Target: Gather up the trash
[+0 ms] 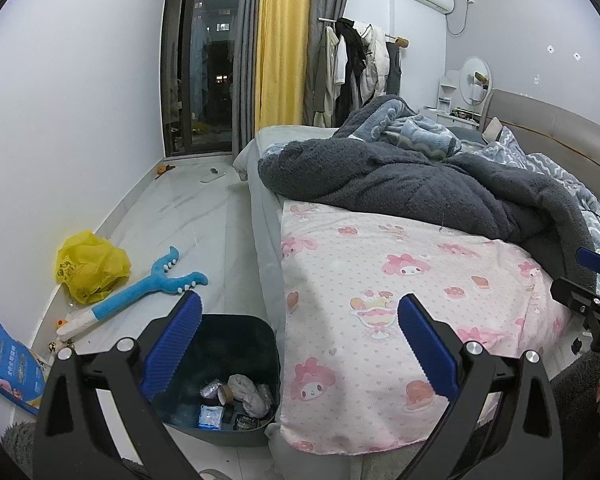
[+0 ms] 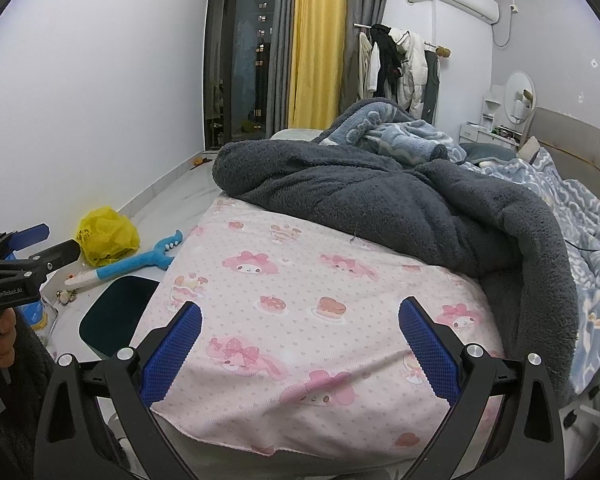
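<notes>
A dark bin (image 1: 236, 336) stands on the floor beside the bed, holding several bits of trash: a crumpled grey tissue (image 1: 247, 390), a tape roll, wrappers. Its rim also shows in the right wrist view (image 2: 116, 316). A crumpled yellow plastic bag (image 1: 90, 266) lies on the floor by the wall, also seen in the right wrist view (image 2: 108, 234). My left gripper (image 1: 300, 312) is open and empty, above the bin and the bed's edge. My right gripper (image 2: 300, 312) is open and empty, above the pink sheet (image 2: 300, 280).
A blue and white toy stick (image 1: 140, 296) lies on the floor beside the yellow bag. A blue package (image 1: 8, 364) leans at the wall. The bed (image 1: 400, 300) carries a dark grey blanket (image 1: 400, 176). A balcony door (image 1: 204, 60) and curtains stand far back.
</notes>
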A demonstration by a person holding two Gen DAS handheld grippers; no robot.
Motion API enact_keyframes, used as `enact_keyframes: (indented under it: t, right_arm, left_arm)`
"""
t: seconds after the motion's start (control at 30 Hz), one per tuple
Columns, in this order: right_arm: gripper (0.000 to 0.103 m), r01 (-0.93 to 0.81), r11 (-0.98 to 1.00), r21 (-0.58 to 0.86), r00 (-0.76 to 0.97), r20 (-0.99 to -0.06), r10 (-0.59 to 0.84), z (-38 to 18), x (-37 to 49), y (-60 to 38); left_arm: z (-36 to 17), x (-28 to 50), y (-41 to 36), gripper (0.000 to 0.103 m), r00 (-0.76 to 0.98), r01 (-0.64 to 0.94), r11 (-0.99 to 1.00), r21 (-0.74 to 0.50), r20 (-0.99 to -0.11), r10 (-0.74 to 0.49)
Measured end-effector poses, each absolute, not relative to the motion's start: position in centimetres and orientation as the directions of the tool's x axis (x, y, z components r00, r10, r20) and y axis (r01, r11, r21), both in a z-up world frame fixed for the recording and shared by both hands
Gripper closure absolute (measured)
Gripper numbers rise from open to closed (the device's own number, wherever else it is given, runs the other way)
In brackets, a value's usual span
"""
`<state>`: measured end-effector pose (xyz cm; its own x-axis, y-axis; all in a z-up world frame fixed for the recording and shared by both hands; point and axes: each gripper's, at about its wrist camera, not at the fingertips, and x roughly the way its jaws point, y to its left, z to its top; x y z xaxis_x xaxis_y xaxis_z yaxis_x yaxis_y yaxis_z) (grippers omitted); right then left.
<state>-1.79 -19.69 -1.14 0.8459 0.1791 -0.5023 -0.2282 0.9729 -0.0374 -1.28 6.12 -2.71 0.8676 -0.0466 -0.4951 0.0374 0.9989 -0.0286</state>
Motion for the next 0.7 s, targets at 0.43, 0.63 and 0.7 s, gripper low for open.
enact_keyframes:
  t: [0.43, 0.63, 0.7]
  right_arm:
    - [0.003, -0.227, 0.973, -0.034, 0.845, -0.504, 0.18, -1.23, -1.76, -20.2]
    - [0.003, -0.228, 0.973, -0.037, 0.845, -0.504, 0.179, -1.22, -1.73, -20.11]
    - [0.003, -0.228, 0.973, -0.038, 0.845, -0.504, 0.178, -1.23, -1.75, -20.14]
  left_arm:
    - [-2.79, -1.25, 5.97, 0.003, 0.868, 0.039, 0.999, -0.025, -0.495, -0.046]
    - [-2.8, -1.24, 5.95, 0.003, 0.867, 0.039, 0.999, -0.027, -0.495, -0.047]
    - [-2.77, -1.25, 5.95, 0.003, 0.868, 0.04, 0.999, -0.025, -0.495, -0.047]
